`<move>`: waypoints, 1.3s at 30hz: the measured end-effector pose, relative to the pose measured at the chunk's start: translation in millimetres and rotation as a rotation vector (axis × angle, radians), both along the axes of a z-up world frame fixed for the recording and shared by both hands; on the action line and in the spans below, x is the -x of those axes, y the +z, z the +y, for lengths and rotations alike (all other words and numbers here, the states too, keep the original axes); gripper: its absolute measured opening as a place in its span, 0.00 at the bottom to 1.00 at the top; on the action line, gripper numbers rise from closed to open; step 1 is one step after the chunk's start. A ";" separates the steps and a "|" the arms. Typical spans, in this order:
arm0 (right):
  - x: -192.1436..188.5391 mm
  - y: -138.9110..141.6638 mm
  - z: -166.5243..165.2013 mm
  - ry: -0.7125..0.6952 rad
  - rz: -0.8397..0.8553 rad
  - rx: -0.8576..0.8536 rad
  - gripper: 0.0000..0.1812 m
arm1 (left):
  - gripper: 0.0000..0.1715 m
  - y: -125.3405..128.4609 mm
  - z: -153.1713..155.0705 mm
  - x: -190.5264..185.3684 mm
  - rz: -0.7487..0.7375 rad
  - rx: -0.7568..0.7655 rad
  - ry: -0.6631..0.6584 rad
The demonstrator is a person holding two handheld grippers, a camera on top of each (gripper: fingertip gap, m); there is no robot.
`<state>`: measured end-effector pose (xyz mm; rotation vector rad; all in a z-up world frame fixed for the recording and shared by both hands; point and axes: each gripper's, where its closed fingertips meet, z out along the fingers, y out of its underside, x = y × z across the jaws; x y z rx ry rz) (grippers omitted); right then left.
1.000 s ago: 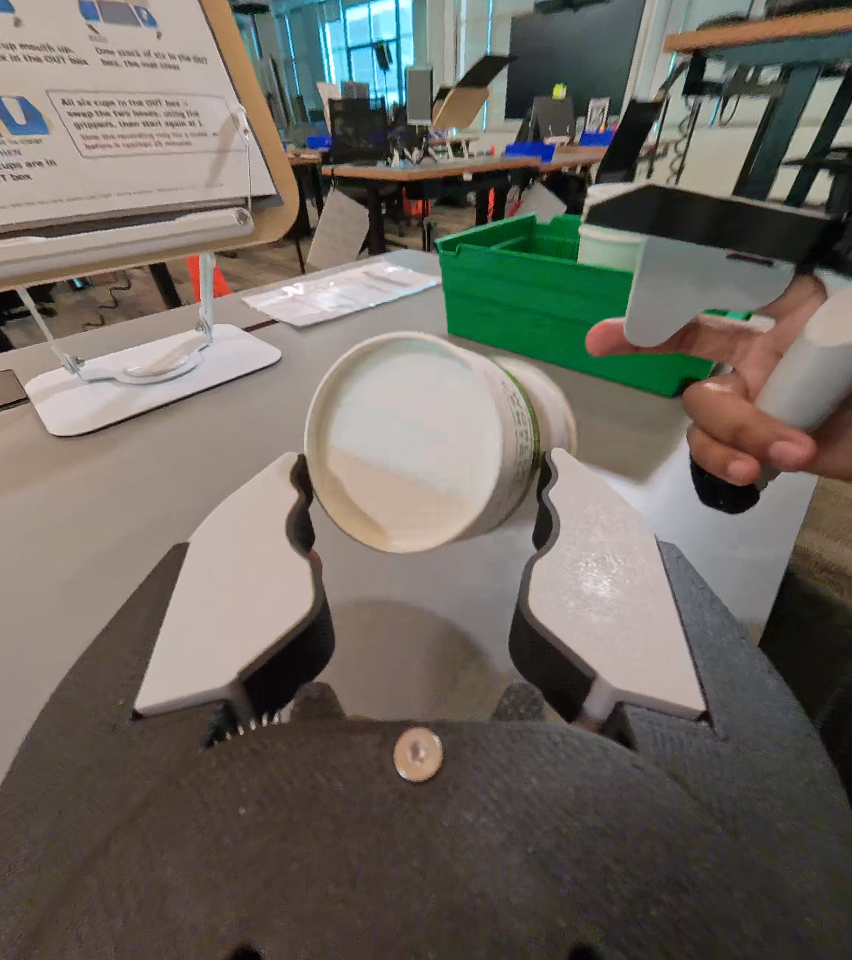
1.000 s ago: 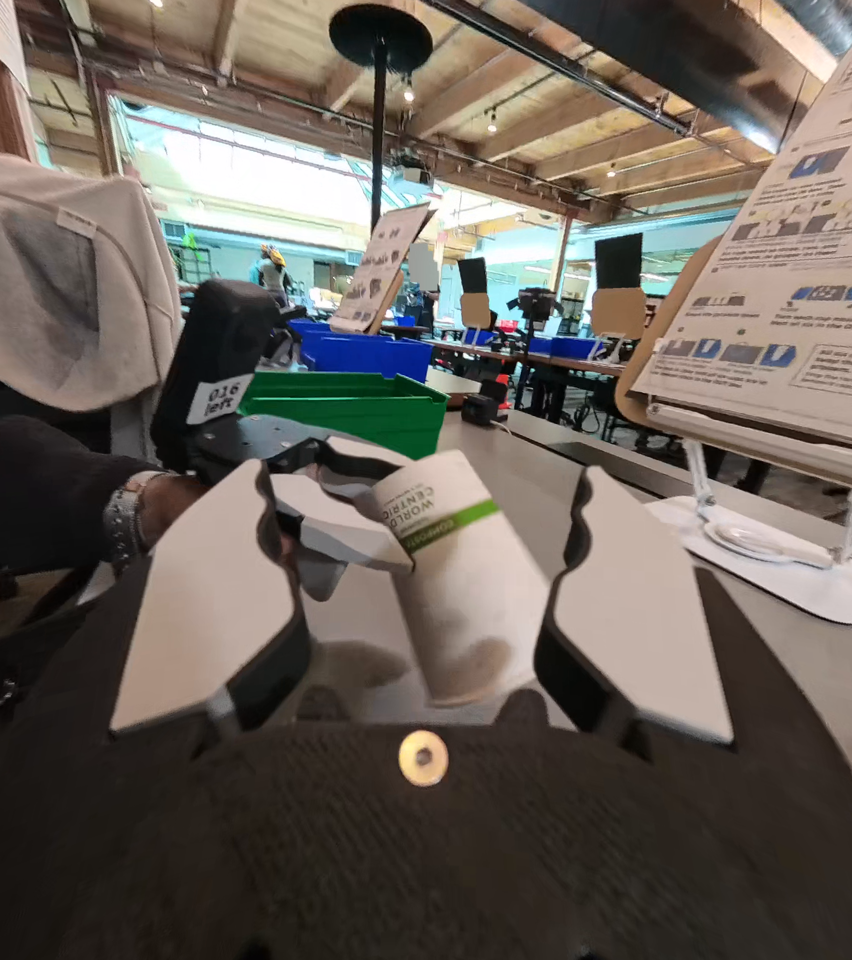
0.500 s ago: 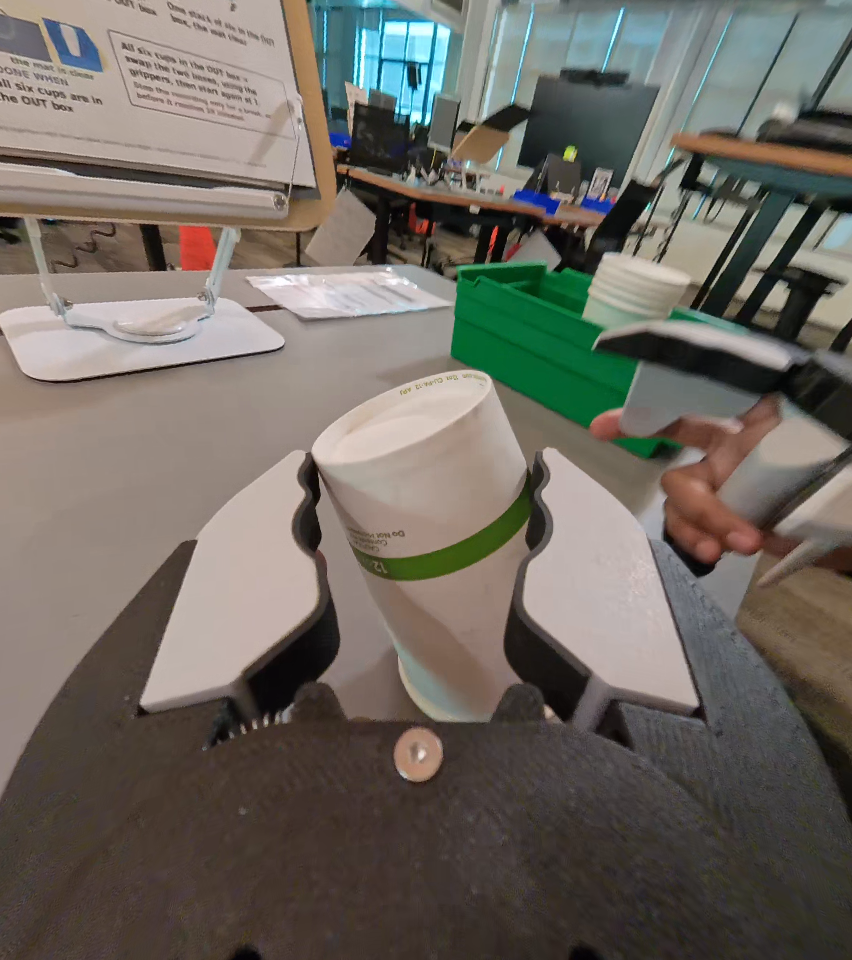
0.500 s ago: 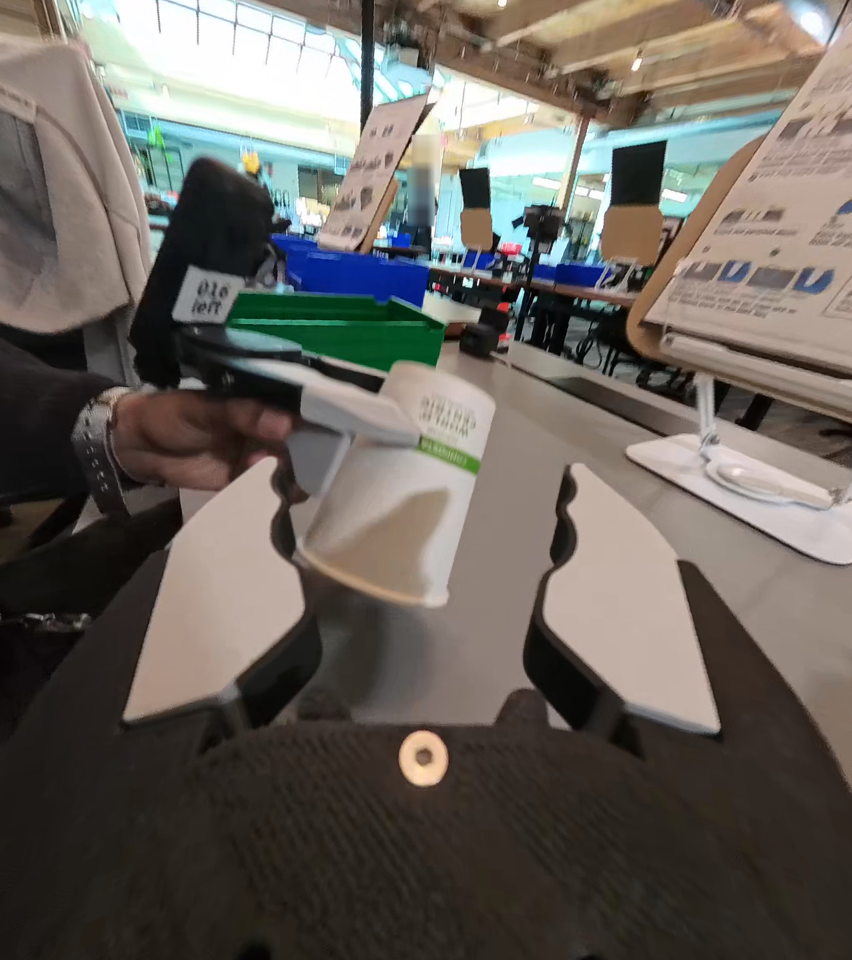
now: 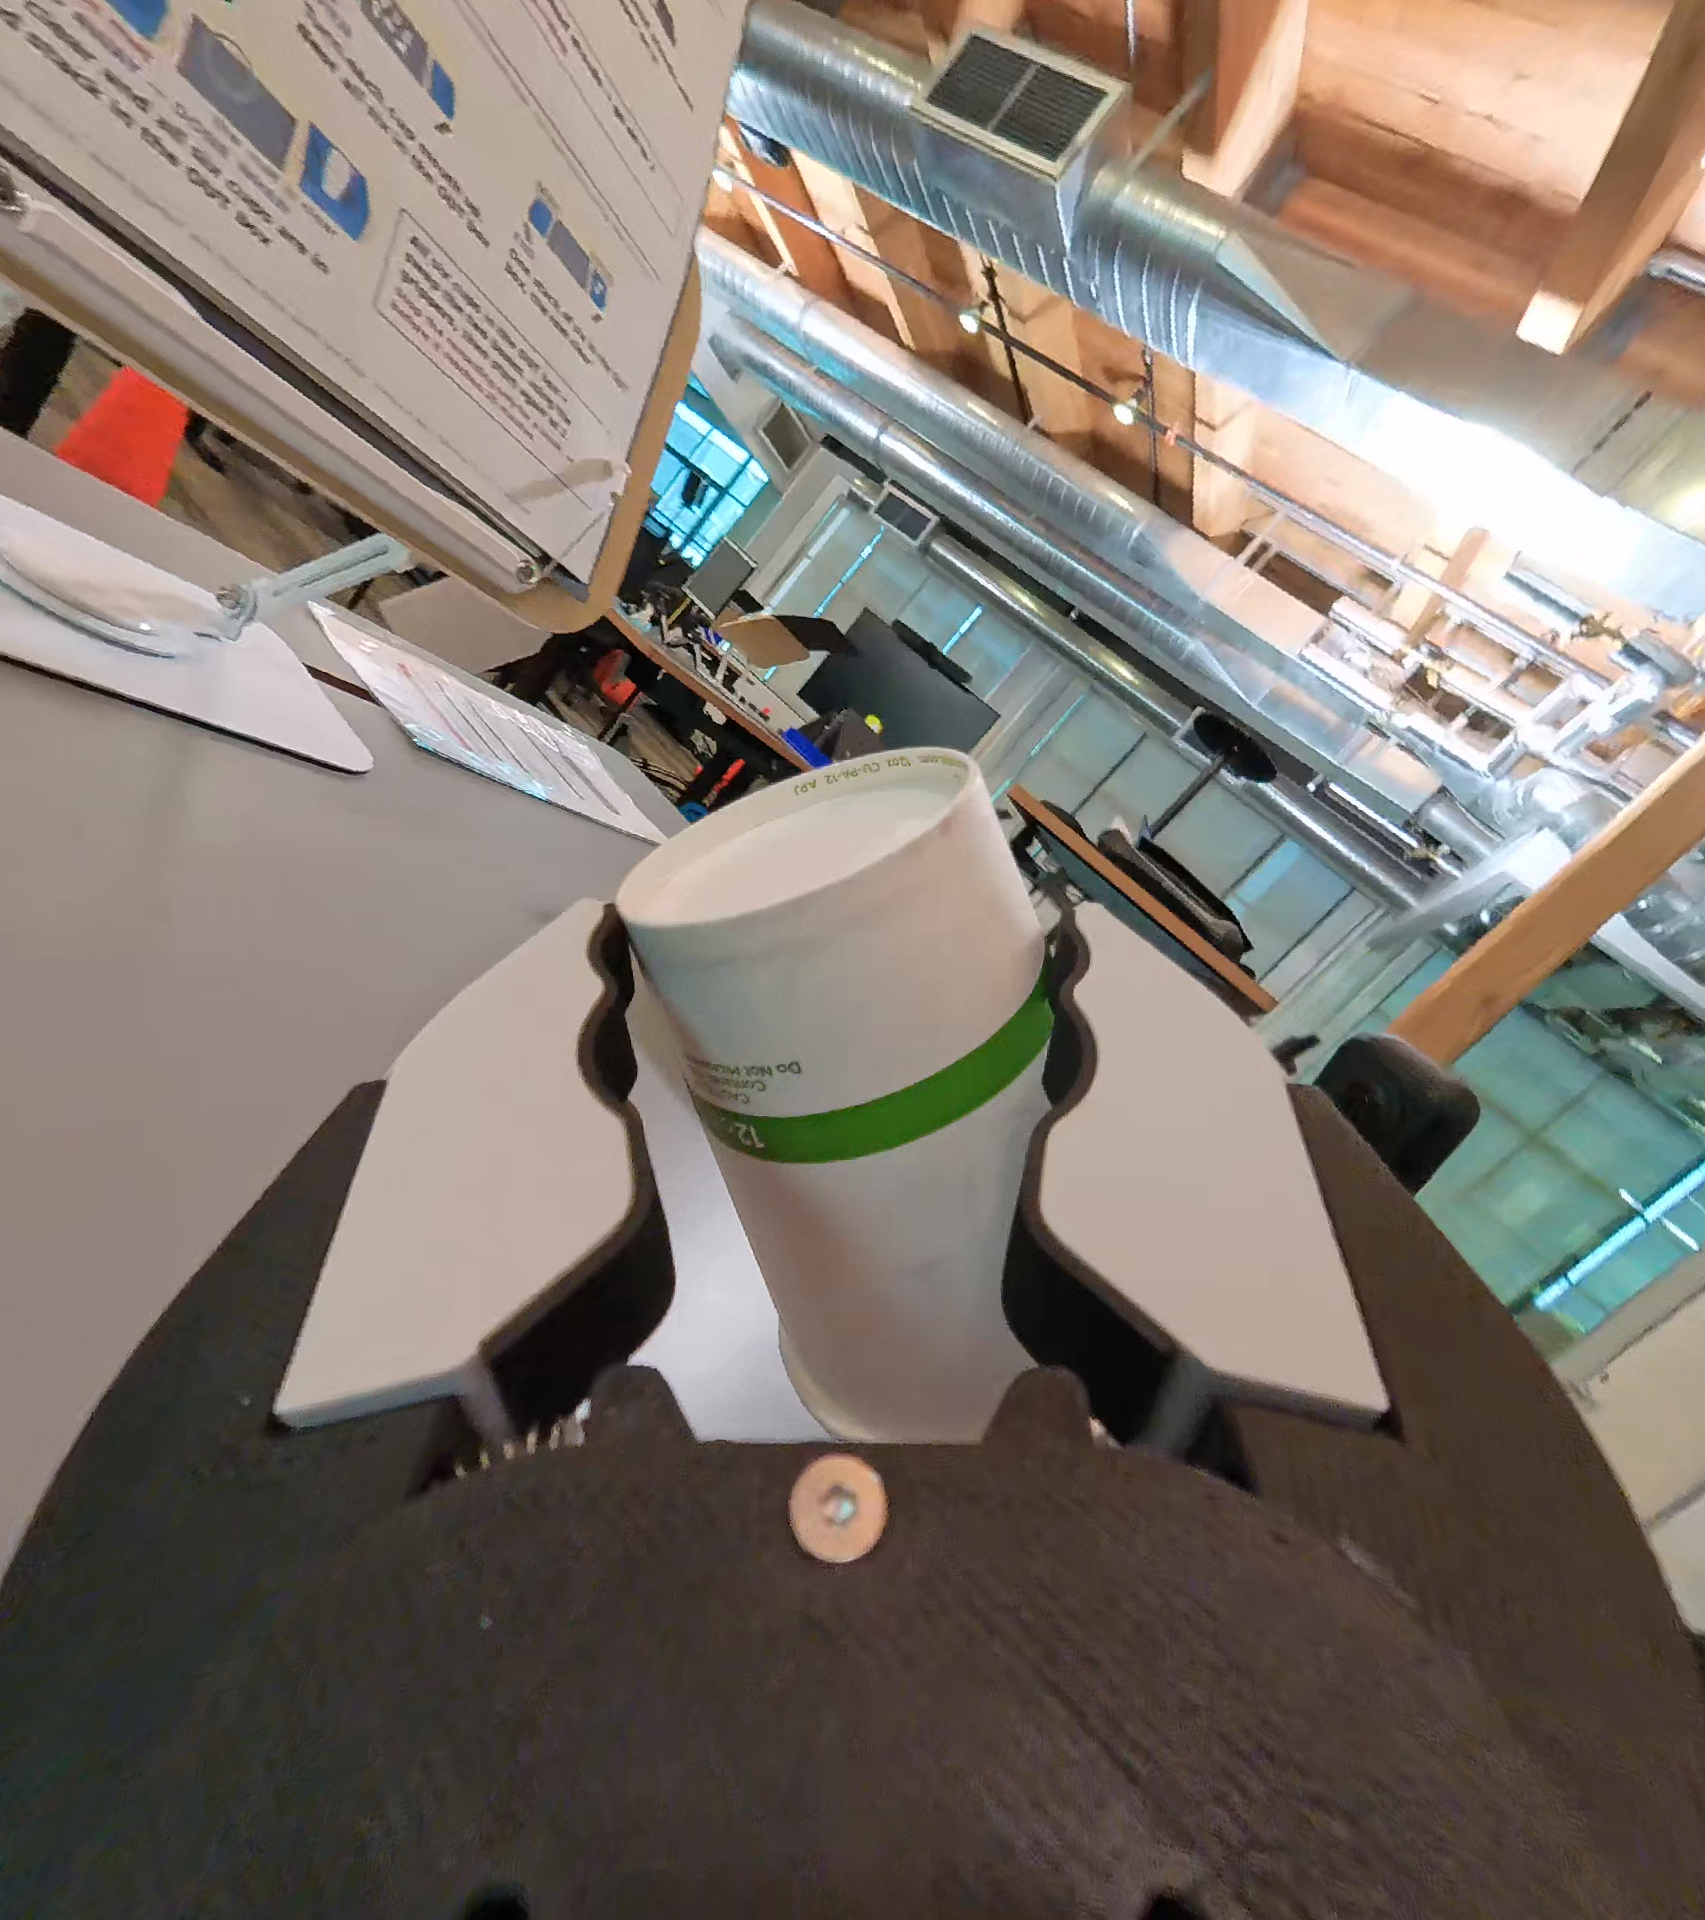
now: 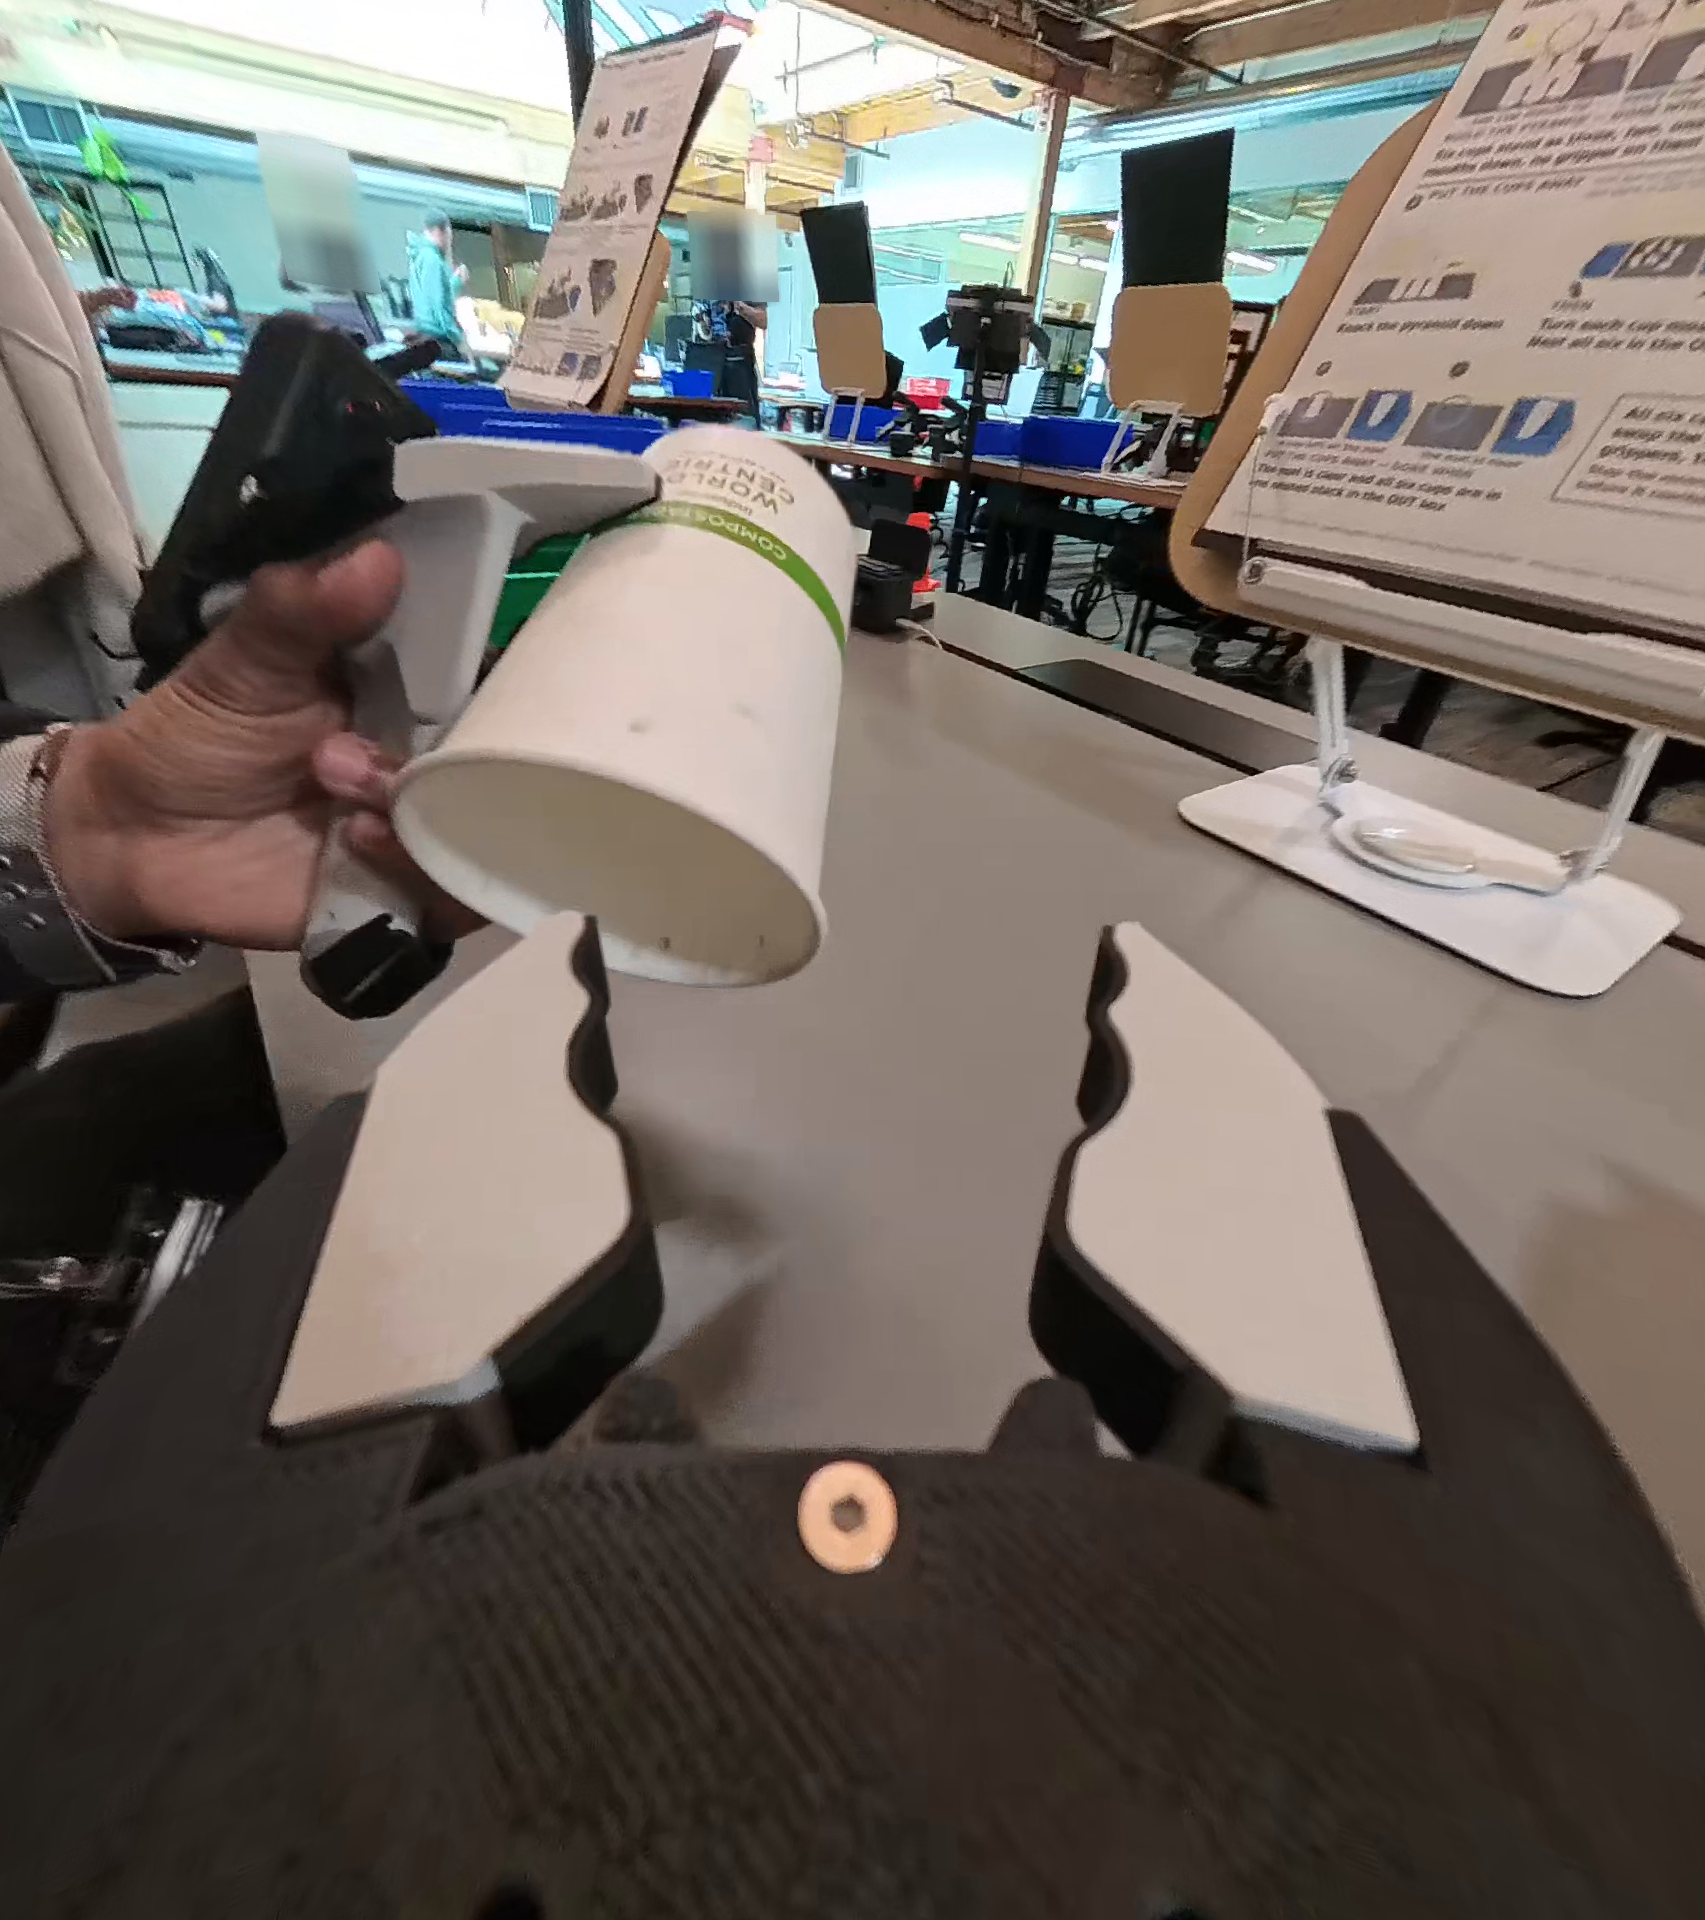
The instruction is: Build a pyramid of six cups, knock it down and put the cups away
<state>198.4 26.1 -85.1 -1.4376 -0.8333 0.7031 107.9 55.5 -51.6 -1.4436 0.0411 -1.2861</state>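
My left gripper [image 5: 837, 961] is shut on a white paper cup [image 5: 858, 1091] with a green band, its closed base pointing away and upward, its mouth toward the gripper body. In the right wrist view the same cup [image 6: 661, 707] is held in the air by the left gripper [image 6: 557, 499], tilted with its open mouth toward the camera, above the grey table [image 6: 983, 935]. A hand [image 6: 204, 769] grips that gripper's handle. My right gripper [image 6: 848, 997] is open and empty, just below and in front of the cup's mouth.
An instruction board on a white stand [image 6: 1513, 416] stands at the table's right, and also shows in the left wrist view [image 5: 328, 229]. A green bin [image 6: 547, 556] sits behind the cup. A paper sheet [image 5: 505, 732] lies on the table. Other desks and people are far behind.
My left gripper has lifted and tipped the cup, so its mouth now faces my right gripper and the left view looks at the ceiling. My right gripper stayed open and drew back a little.
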 end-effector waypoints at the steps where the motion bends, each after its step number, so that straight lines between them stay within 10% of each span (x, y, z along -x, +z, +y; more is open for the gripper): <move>1: 0.8 -0.8 -0.3 -0.004 -0.015 -0.015 0.49 | 0.46 1.4 -2.7 -3.6 0.008 -0.014 -0.016; 6: 3.1 -4.1 -2.4 -0.010 -0.081 -0.084 0.38 | 0.46 0.4 -20.6 -30.8 0.040 -0.041 -0.138; 10: -4.1 5.7 -3.6 -0.032 -0.067 -0.168 0.08 | 0.45 -4.8 -32.9 -49.1 0.099 -0.069 -0.212; 18: -18.1 12.1 5.9 -0.110 -0.105 -0.210 0.01 | 0.46 -8.9 -29.3 -46.5 0.194 -0.137 -0.150; 31: -29.5 -32.9 22.5 -0.082 -0.106 0.325 0.01 | 0.50 -66.5 -21.5 -48.9 1.306 -0.771 0.142; 39: -11.8 -48.6 4.7 0.029 -0.227 0.341 0.04 | 0.50 -84.4 -32.1 -63.9 1.579 -1.031 0.186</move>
